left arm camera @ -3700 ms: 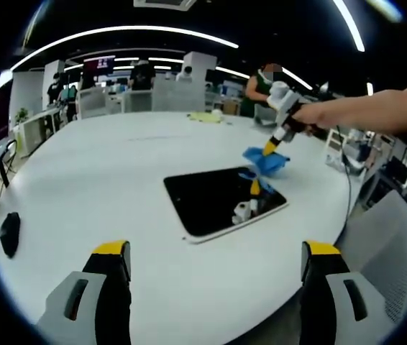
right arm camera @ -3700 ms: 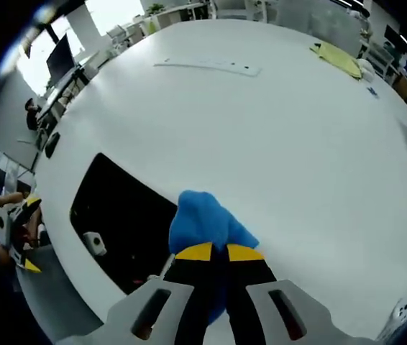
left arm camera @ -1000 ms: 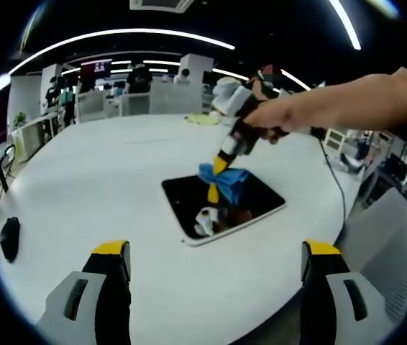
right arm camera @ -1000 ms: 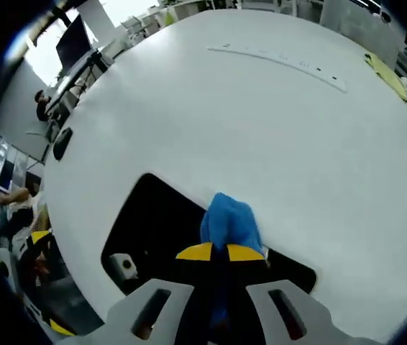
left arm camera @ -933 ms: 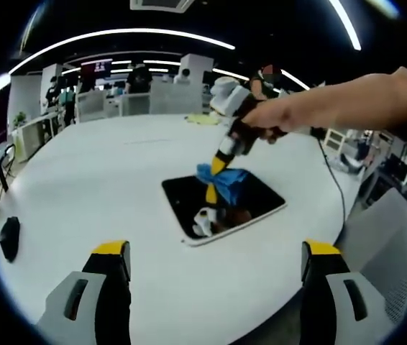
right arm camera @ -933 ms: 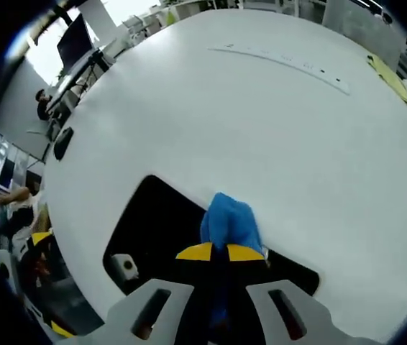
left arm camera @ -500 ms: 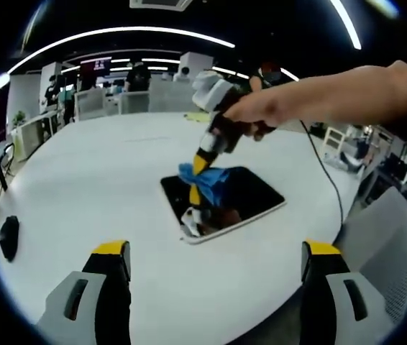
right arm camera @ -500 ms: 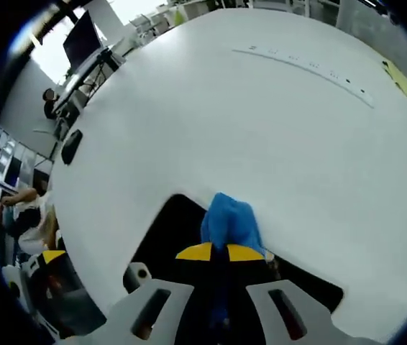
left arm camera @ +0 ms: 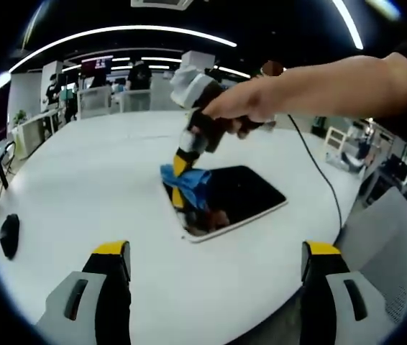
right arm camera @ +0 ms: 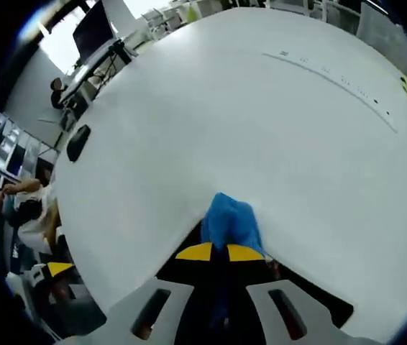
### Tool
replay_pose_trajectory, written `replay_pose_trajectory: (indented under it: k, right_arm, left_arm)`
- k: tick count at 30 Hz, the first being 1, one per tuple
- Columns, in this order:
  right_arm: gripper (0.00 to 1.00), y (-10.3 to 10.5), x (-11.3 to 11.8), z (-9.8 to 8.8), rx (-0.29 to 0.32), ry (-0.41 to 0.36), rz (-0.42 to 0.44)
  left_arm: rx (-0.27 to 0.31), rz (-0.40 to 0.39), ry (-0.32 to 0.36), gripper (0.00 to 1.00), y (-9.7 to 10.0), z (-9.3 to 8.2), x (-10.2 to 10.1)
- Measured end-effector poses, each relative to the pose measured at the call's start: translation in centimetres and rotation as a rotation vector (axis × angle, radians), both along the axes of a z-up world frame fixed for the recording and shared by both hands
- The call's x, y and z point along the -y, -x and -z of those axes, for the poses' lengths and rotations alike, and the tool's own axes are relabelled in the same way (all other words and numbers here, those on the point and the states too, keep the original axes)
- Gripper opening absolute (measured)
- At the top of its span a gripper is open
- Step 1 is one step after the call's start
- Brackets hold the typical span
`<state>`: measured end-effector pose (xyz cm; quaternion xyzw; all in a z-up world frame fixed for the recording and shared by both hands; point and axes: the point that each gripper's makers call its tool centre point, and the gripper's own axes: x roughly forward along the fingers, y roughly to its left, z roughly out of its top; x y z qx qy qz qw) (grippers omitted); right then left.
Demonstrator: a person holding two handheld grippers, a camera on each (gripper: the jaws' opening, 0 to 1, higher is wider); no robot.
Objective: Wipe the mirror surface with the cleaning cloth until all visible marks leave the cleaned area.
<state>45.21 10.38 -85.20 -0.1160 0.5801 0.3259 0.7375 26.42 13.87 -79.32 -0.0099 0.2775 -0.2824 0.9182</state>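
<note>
1. Right gripper (right arm camera: 214, 251) of mine is clamped on the blue cleaning cloth (right arm camera: 229, 223), pressing it onto the mirror (left arm camera: 243, 190) at its far left corner.
2. My left gripper (left arm camera: 214, 269) hangs apart from everything, jaws wide, holding nothing.
3. Mirror lies flat on the white table (left arm camera: 81, 180); a black mouse (left arm camera: 9, 233) sits well apart.

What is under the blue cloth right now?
The blue cloth, clamped in the right gripper, sits on a corner of the dark mirror lying on the white table. Any marks beneath the cloth are covered and cannot be judged.
</note>
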Motion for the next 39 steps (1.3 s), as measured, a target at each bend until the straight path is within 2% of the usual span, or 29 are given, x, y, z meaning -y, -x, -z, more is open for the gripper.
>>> replay_pose_trajectory:
  k: [5,15,30,34,39]
  right_arm:
    - [0.00,0.6,-0.1,-0.3,0.001,0.005,-0.012]
    - [0.00,0.2,-0.5,-0.1,0.008,0.005,-0.022]
    - [0.00,1.5,-0.8,-0.3,0.034,0.013,-0.066]
    - [0.00,1.2,-0.9,0.0,0.040,0.011,-0.068]
    - [0.00,1.7,-1.1,0.1,0.045,0.011,-0.085]
  left_arm:
    - [-0.003,0.007,0.001,0.99,0.1,0.1,0.1]
    - [-0.003,0.006,-0.003,0.99,0.1,0.1,0.1]
    - [-0.004,0.008,-0.004,0.99,0.1,0.1,0.1]
    - [-0.004,0.004,-0.004,0.99,0.1,0.2,0.0]
    - [-0.006,0.004,-0.003,0.99,0.0,0.3,-0.1]
